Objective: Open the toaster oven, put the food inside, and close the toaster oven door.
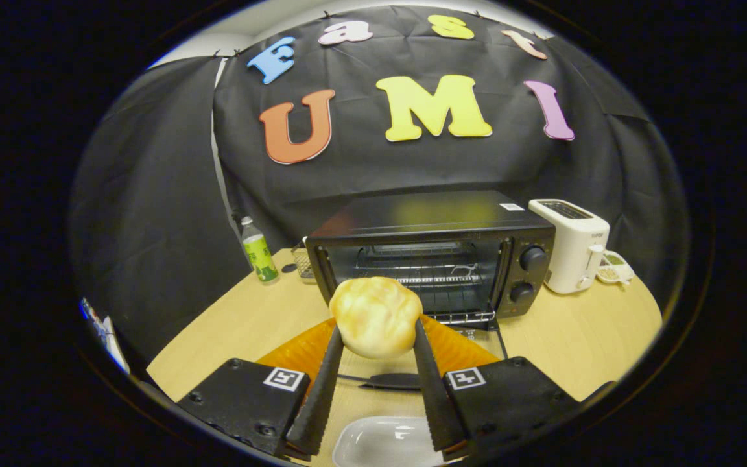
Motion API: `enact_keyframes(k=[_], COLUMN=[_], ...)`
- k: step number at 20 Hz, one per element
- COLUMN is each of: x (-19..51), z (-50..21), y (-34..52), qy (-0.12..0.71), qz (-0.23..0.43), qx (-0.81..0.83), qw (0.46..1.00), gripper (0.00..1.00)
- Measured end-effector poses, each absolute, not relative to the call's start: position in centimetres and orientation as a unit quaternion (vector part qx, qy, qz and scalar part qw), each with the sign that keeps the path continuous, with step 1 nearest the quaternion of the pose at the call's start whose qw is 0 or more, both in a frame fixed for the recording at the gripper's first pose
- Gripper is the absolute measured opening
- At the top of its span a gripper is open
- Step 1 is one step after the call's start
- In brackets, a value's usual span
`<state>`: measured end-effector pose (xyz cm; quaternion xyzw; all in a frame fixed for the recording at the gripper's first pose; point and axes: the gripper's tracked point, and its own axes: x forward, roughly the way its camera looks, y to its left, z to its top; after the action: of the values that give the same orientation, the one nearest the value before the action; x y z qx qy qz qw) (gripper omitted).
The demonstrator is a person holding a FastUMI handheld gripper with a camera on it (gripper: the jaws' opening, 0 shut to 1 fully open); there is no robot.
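Round golden bun [375, 316] between gripper [377, 331] jaws

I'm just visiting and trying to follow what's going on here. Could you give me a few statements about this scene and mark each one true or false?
1. The hand-held gripper holds a bread roll between its two fingers. True.
2. The toaster oven door is closed. False: it is open, folded down, and the wire rack inside shows.
3. The roll already lies on the rack. False: it is held in front of the opening.
4. A white toaster stands beside the oven's knob side. True.
5. A white dish lies below the fingers. True.
6. A green-labelled bottle stands on top of the oven. False: it stands on the table beside it.
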<state>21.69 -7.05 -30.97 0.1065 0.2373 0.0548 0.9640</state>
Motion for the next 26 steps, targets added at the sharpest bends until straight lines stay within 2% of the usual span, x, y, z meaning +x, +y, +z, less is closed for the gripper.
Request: enact_keyframes(k=[17,24,26], x=[37.6,40.2,39.8], z=[-38.8,-40.7,-40.7], y=[-10.3,-11.3,-11.3], qy=[0.279,0.291,0.292], qz=[-0.014,-0.034,-0.033], qx=[0.066,0.040,0.038], qw=[0.958,0.955,0.955], gripper=[0.66,0.71,0.79])
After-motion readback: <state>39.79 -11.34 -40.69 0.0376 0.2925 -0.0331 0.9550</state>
